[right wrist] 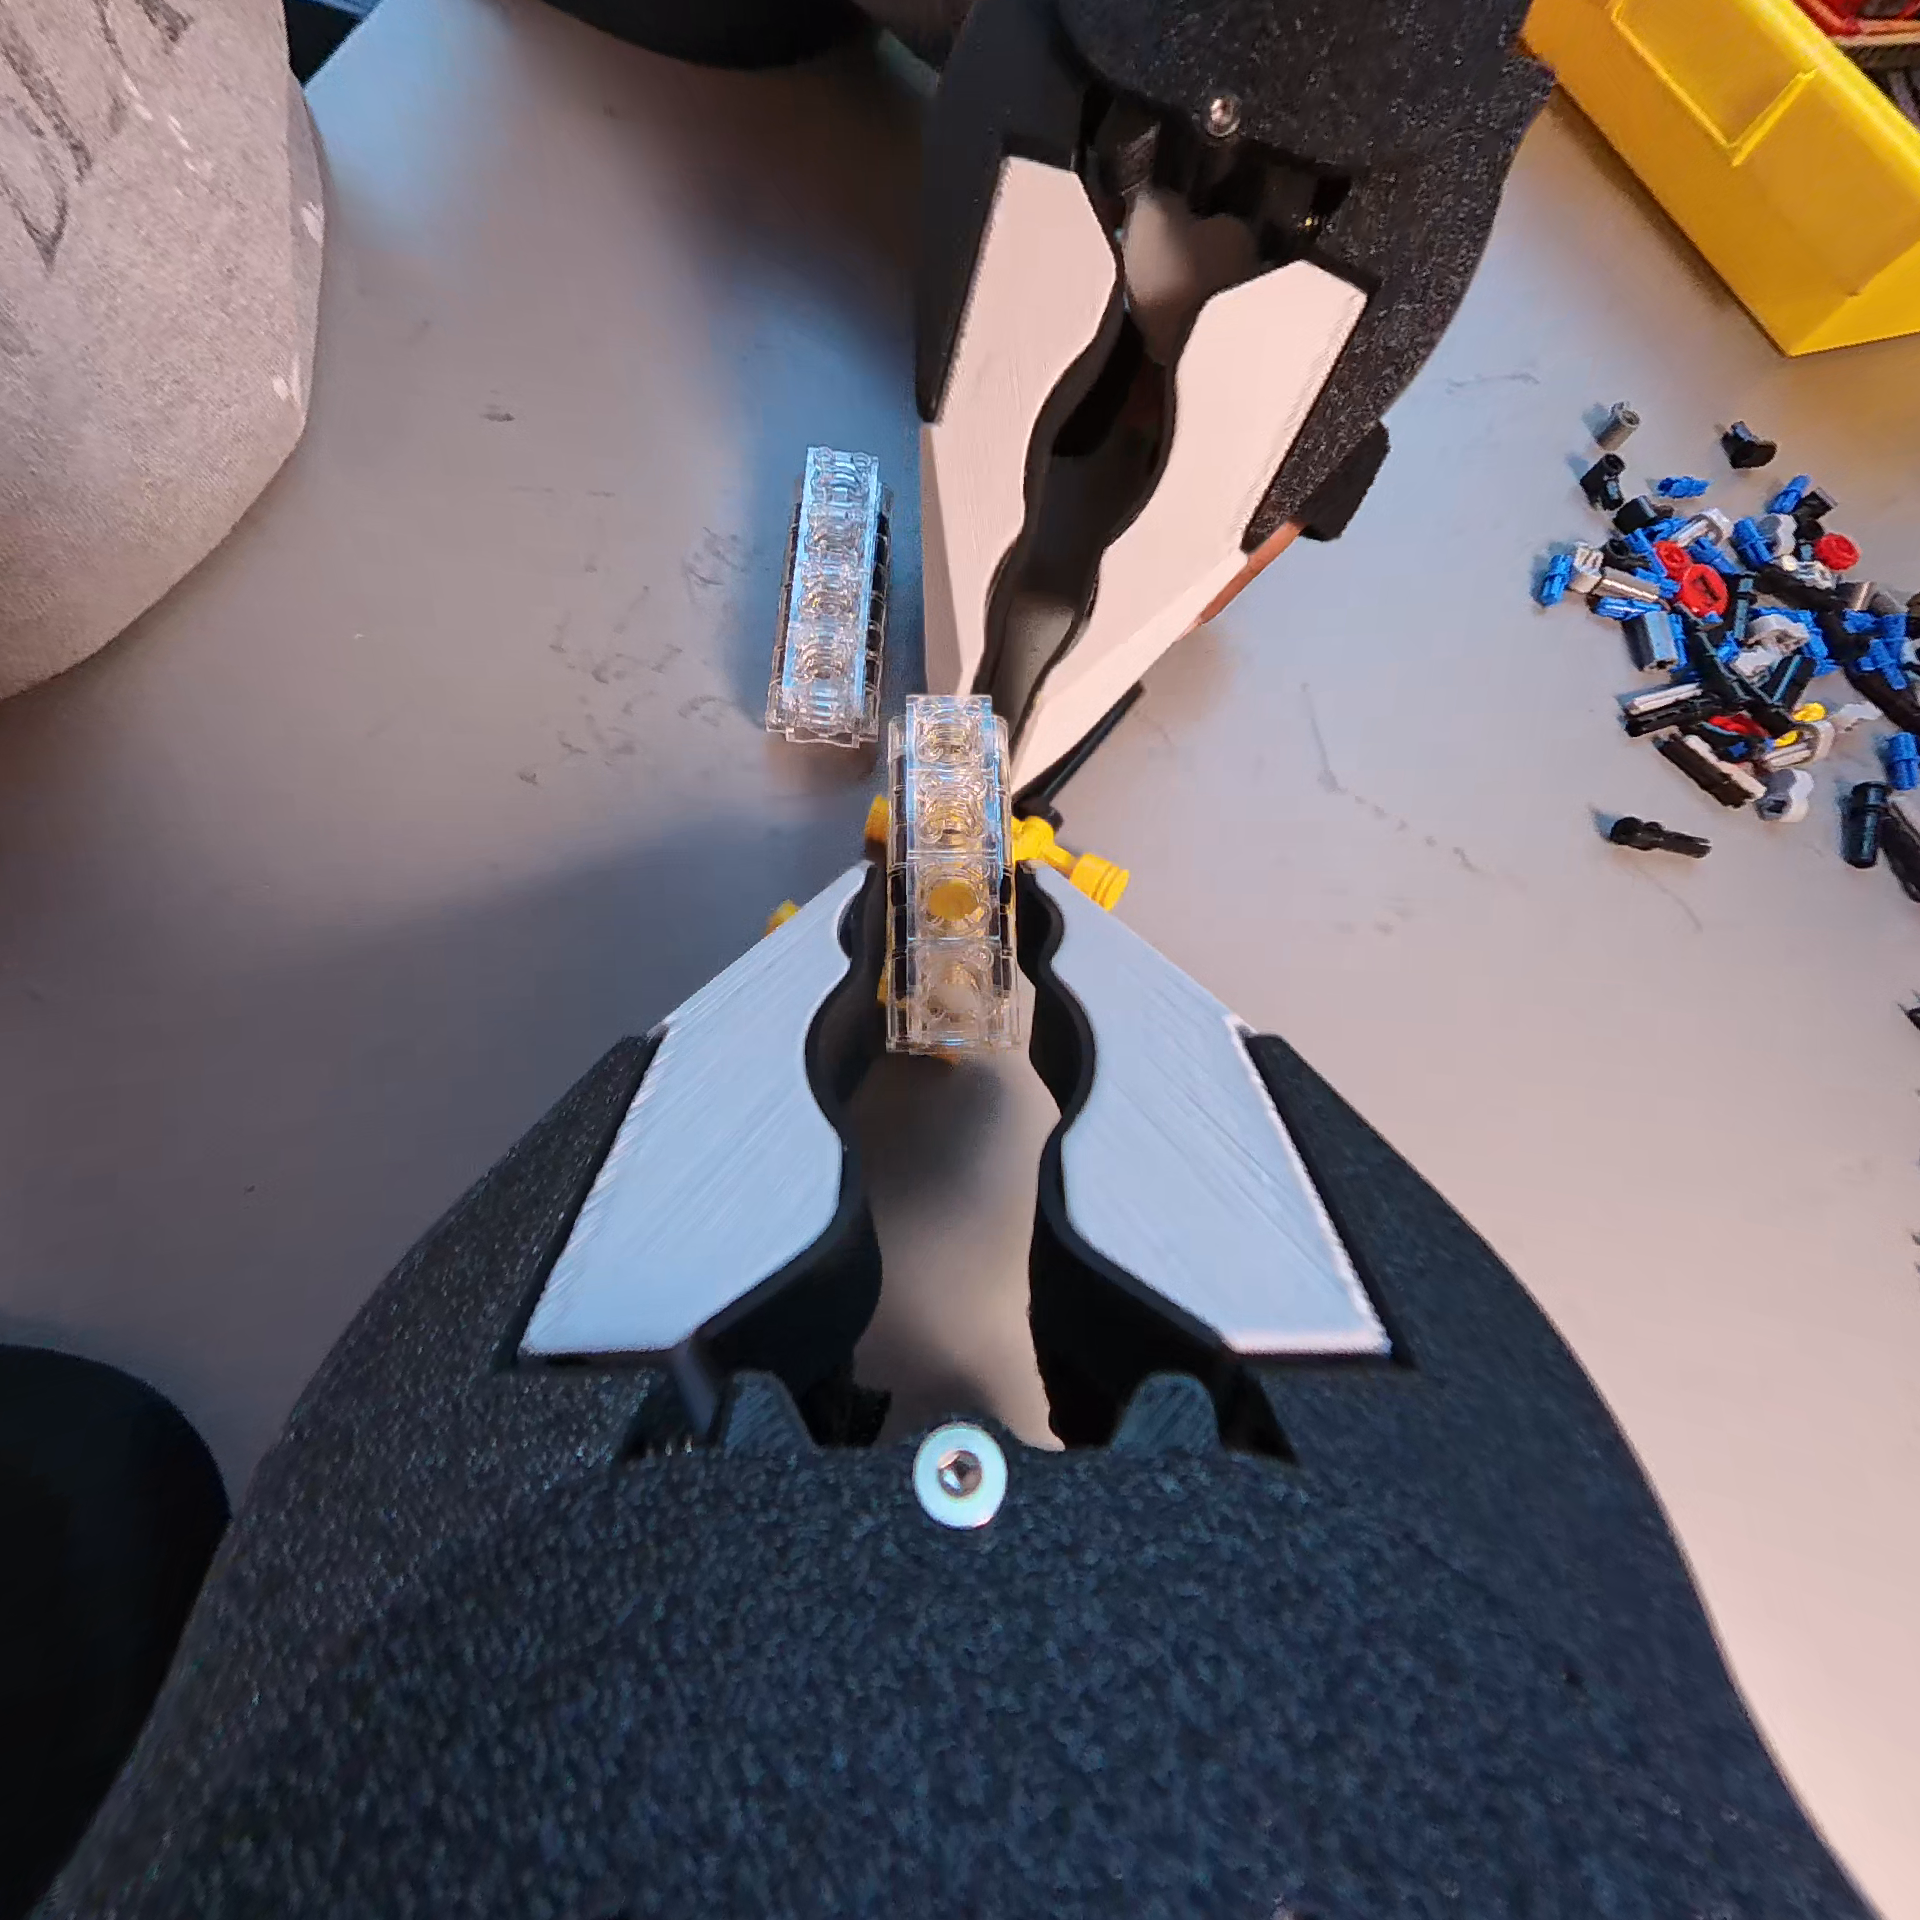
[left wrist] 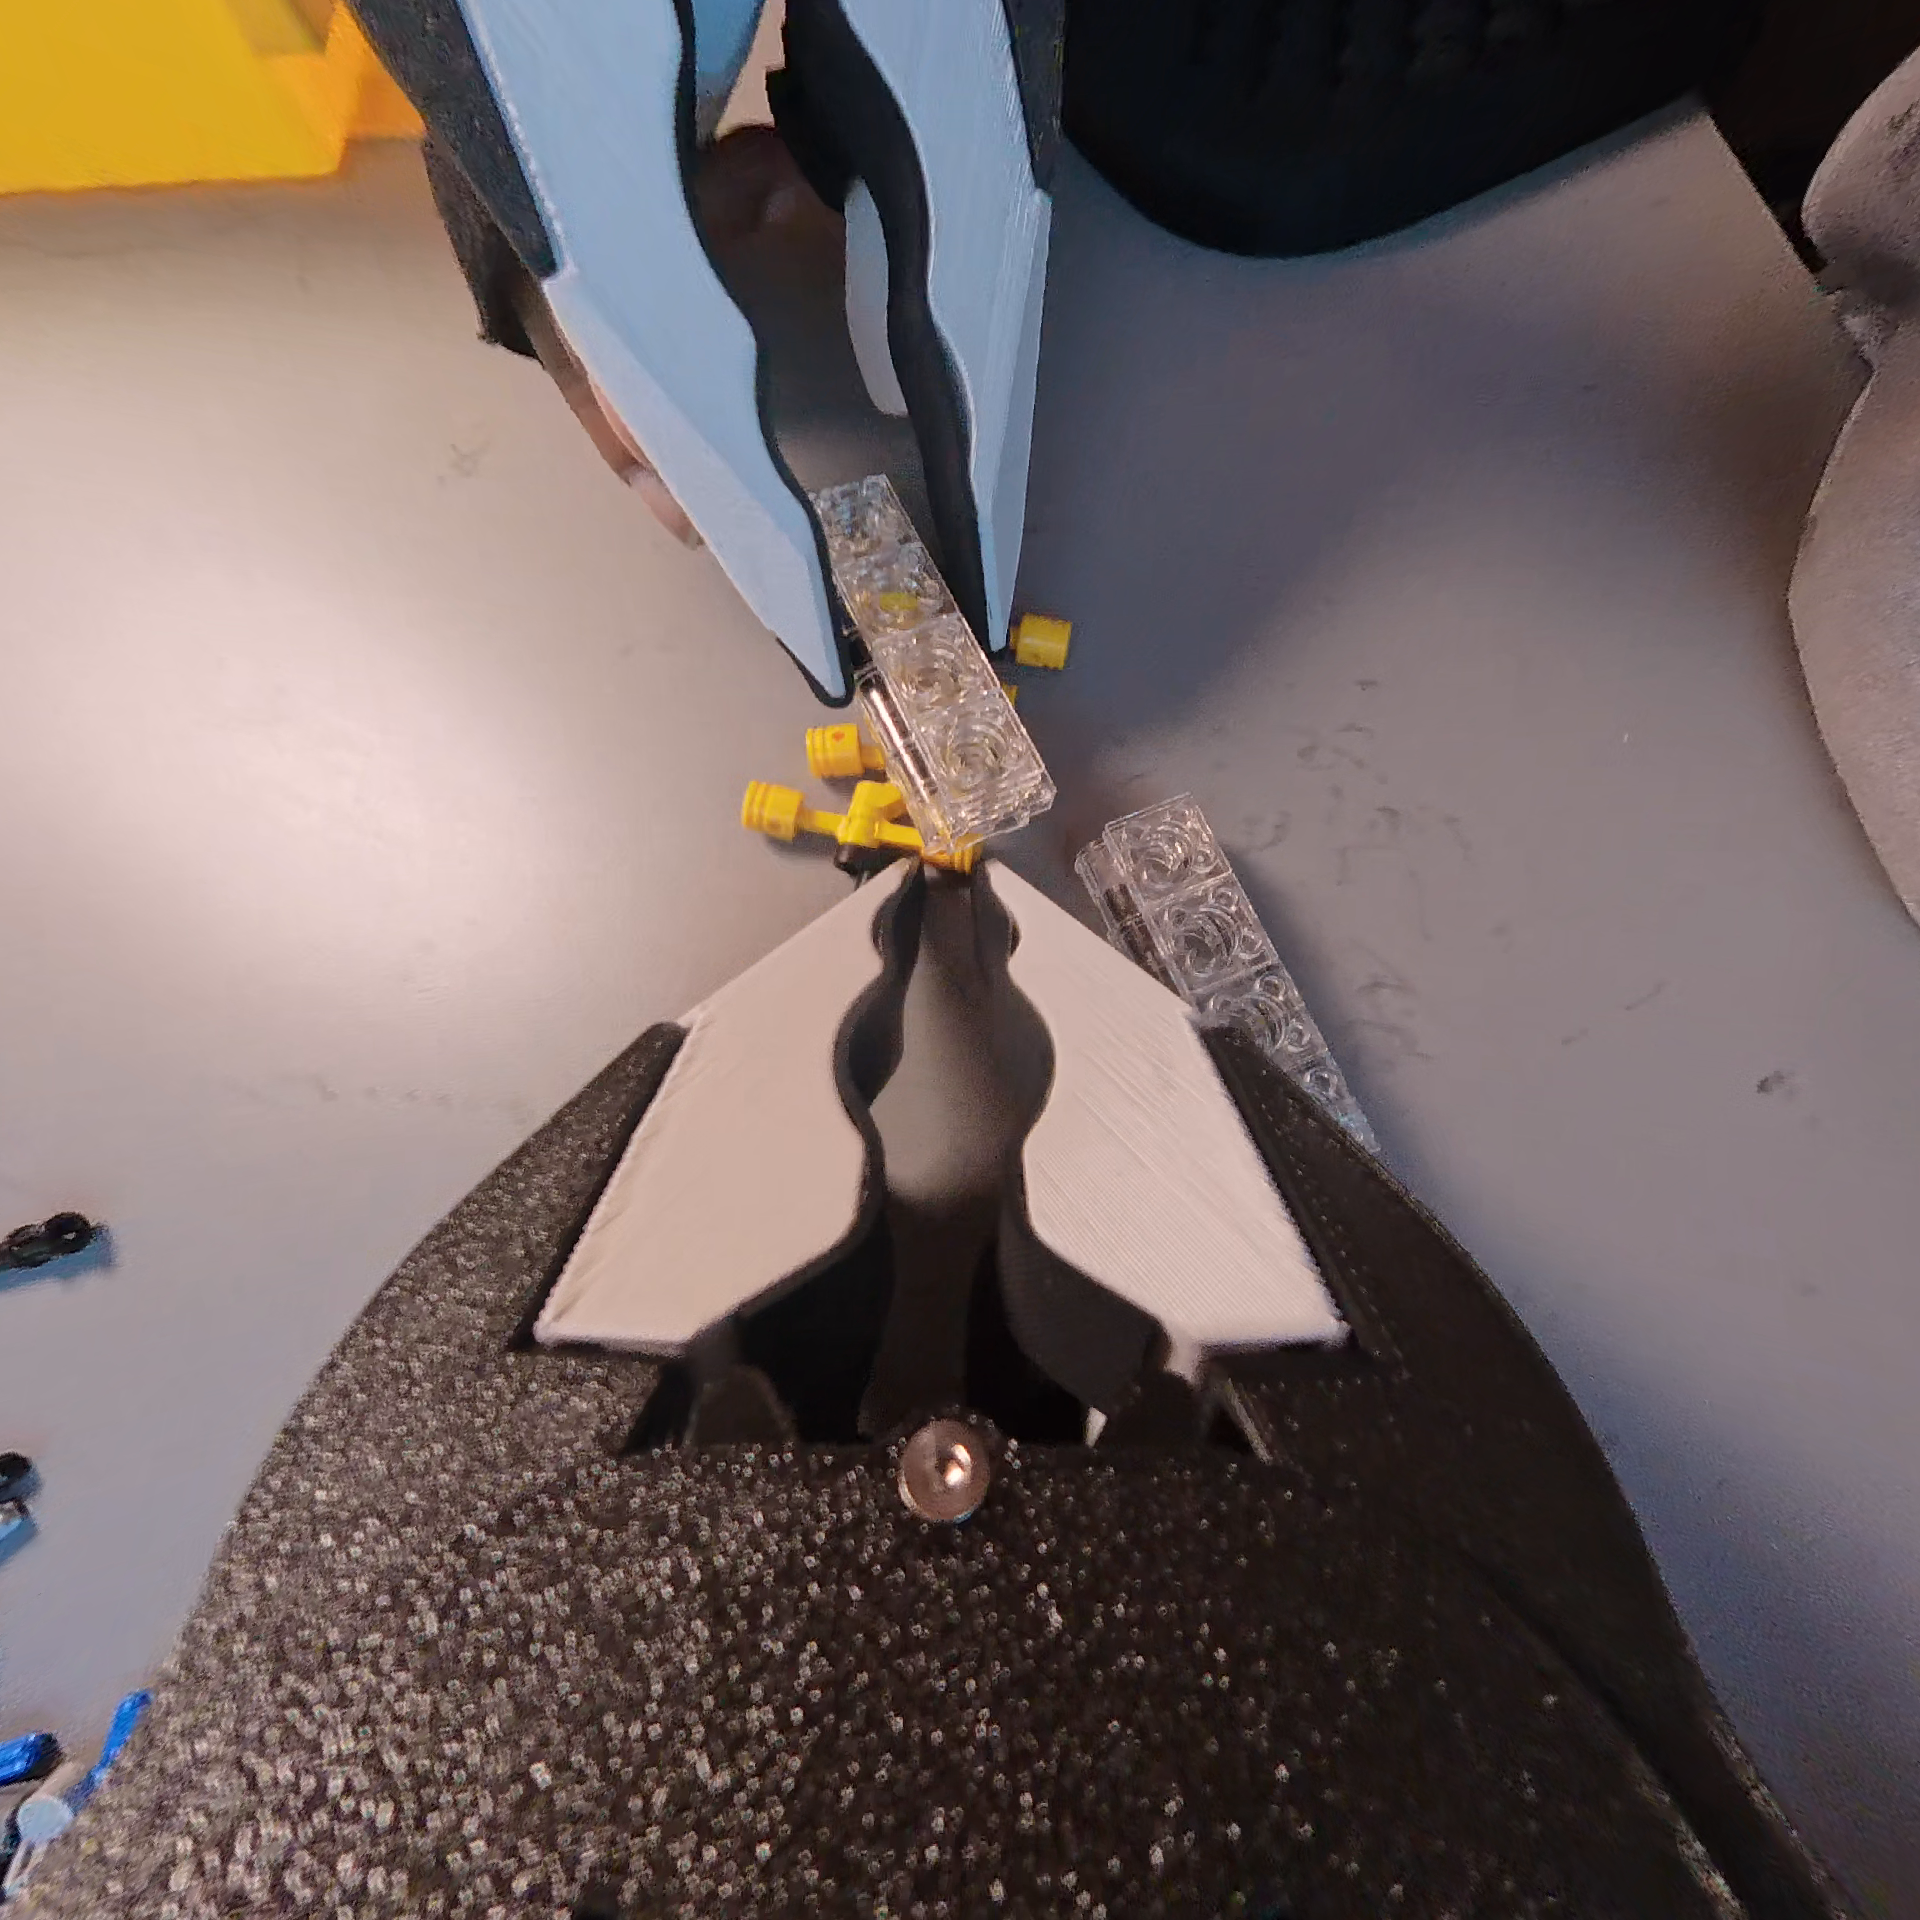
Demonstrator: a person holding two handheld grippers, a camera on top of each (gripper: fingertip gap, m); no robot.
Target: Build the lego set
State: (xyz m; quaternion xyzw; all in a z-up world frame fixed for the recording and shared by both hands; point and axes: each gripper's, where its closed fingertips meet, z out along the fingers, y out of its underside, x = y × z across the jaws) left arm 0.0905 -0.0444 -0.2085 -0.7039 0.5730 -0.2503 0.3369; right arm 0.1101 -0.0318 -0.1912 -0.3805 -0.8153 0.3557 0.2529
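At frame centre the right claw (right wrist: 943, 935) is clenched on a clear brick (right wrist: 951, 873) carrying yellow pistons (right wrist: 1101, 876). The left claw (left wrist: 945, 873) pinches the assembly's yellow end (left wrist: 951, 858). A 2nd clear brick (right wrist: 829, 597) lies on the tabletop (right wrist: 520, 520) beside it; a loose parts pile (right wrist: 1745, 634) sits at right.

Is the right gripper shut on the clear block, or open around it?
Shut on it: the right gripper has both fingers pressed against the sides of the clear block.
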